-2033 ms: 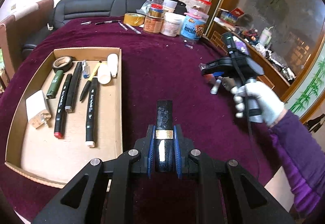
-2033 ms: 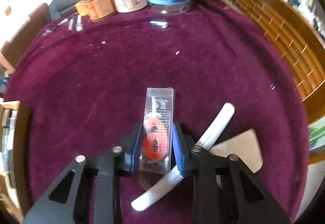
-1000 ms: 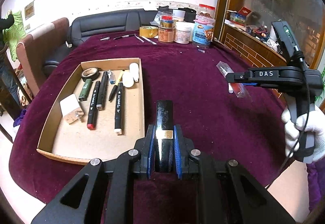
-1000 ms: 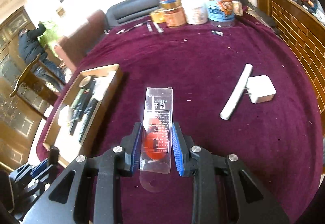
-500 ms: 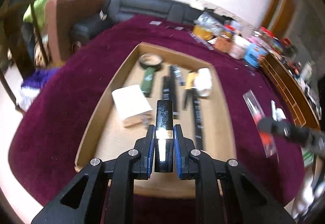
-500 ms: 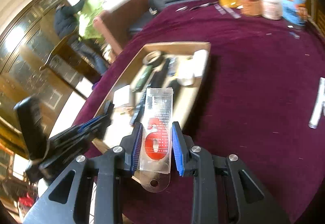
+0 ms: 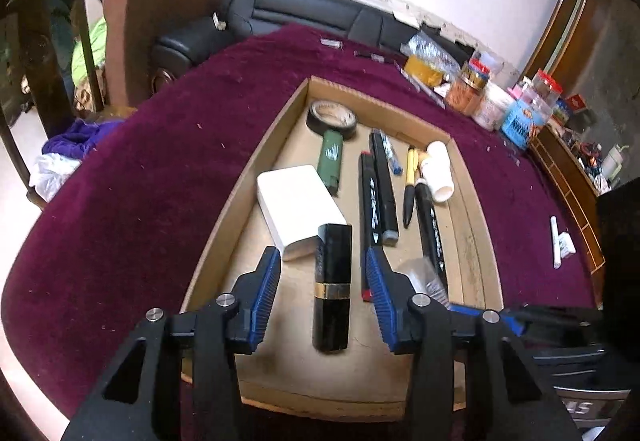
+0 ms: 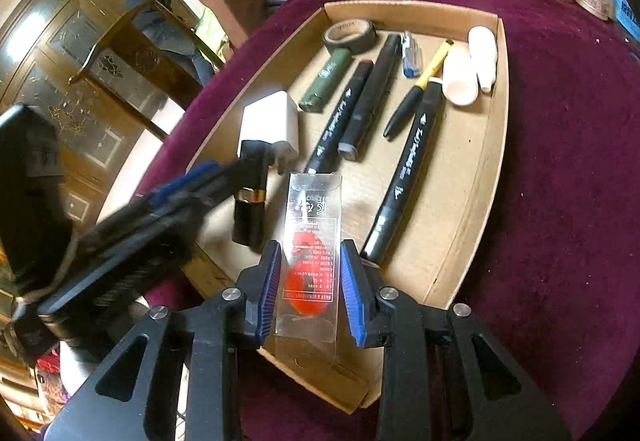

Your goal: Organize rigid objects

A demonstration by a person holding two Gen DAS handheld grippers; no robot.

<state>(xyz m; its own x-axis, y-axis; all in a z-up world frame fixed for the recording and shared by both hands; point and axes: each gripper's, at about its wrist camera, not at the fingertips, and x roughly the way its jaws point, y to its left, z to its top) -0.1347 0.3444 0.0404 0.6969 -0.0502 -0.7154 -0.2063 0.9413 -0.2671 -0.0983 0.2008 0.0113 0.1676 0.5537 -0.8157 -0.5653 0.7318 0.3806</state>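
Observation:
A cardboard tray (image 7: pixel 476 237) (image 8: pixel 468 225) on the maroon table holds markers, a pen, a tape roll, a green lighter, white tubes and a white charger (image 7: pixel 298 209) (image 8: pixel 270 127). My left gripper (image 7: pixel 322 291) is open over the tray's near end; a black lipstick with a gold band (image 7: pixel 333 285) (image 8: pixel 250 207) lies on the tray floor between its fingers, untouched. My right gripper (image 8: pixel 308 279) is shut on a clear plastic packet with a red item (image 8: pixel 310 245), held above the tray's near edge. The left gripper shows blurred in the right wrist view (image 8: pixel 192 185).
Jars, a tape roll and pens (image 7: pixel 480 97) stand at the table's far side. A white stick and small white block (image 7: pixel 560 247) lie on the cloth right of the tray. A sofa and a chair (image 7: pixel 168 25) stand beyond the table.
Both grippers moved over the tray. My left gripper opened and let go of the black lipstick, which now lies in the tray. My right gripper still holds the packet.

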